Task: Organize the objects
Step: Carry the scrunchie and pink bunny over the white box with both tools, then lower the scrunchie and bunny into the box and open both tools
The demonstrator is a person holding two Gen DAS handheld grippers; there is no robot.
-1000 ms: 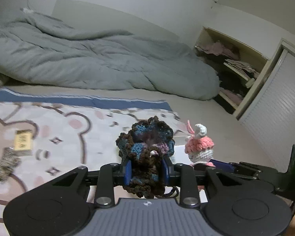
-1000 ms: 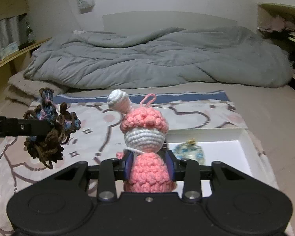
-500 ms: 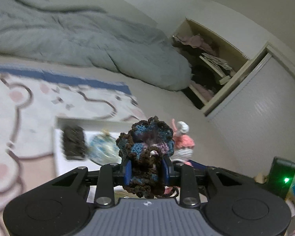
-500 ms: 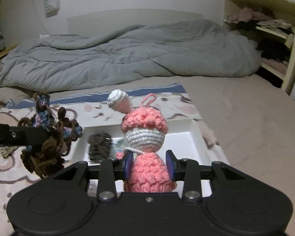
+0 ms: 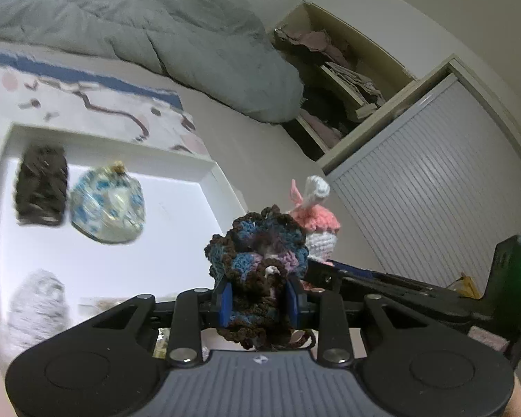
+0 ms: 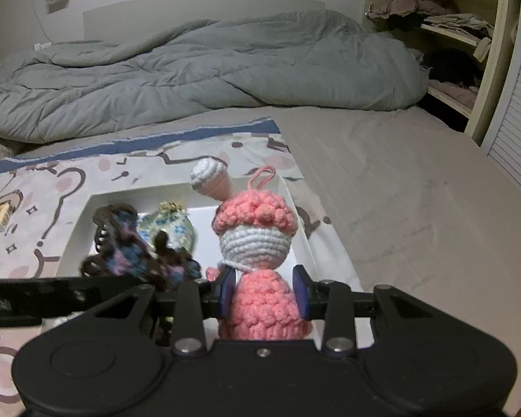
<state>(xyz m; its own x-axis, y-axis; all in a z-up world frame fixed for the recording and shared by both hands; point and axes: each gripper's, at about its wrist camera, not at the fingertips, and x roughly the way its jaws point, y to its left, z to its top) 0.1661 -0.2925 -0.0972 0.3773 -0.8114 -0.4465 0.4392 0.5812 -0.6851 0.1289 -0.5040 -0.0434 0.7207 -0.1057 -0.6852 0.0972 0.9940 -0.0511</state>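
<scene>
Item: white tray [image 5: 212, 173], shallow and rectangular, lying on a patterned mat [image 6: 52, 187] spread over the bed surface, with a grey duvet [image 6: 208, 69] bunched behind it. Contents already filed in the tray: a dark brown knitted piece [image 5: 41, 186] at the far left, a blue-and-white round pouch [image 5: 107, 208] just beside it with its gold-tied top toward the far wall of the tray, and a pale grey woolly piece [image 5: 38, 309] nearer the camera, blurred. Items in transit: a brown-and-blue crochet scrunchie [image 5: 257, 260] clamped between the blue pads of the left gripper [image 5: 258, 304], held above the near right part of the tray; and a pink crochet doll [image 6: 257, 260] pinched at its skirt by the right gripper [image 6: 264, 295], held over the tray's right side, beside the scrunchie. Orientation of the doll: upright, long axis running bottom to top in the right wrist view, skirt down in the jaws, white face band above, one white-tipped ear and a pink hanging loop at the top leaning toward the far side. The scrunchie is a ruffled ring with no clear long axis; its open centre faces roughly along the fingers. Outstanding: a small yellowish tag item [image 6: 0, 213] remains on the mat left of the tray. Assessment: three pieces placed, two in hand awaiting release, at least one left to collect; the task appears past its midpoint.
</scene>
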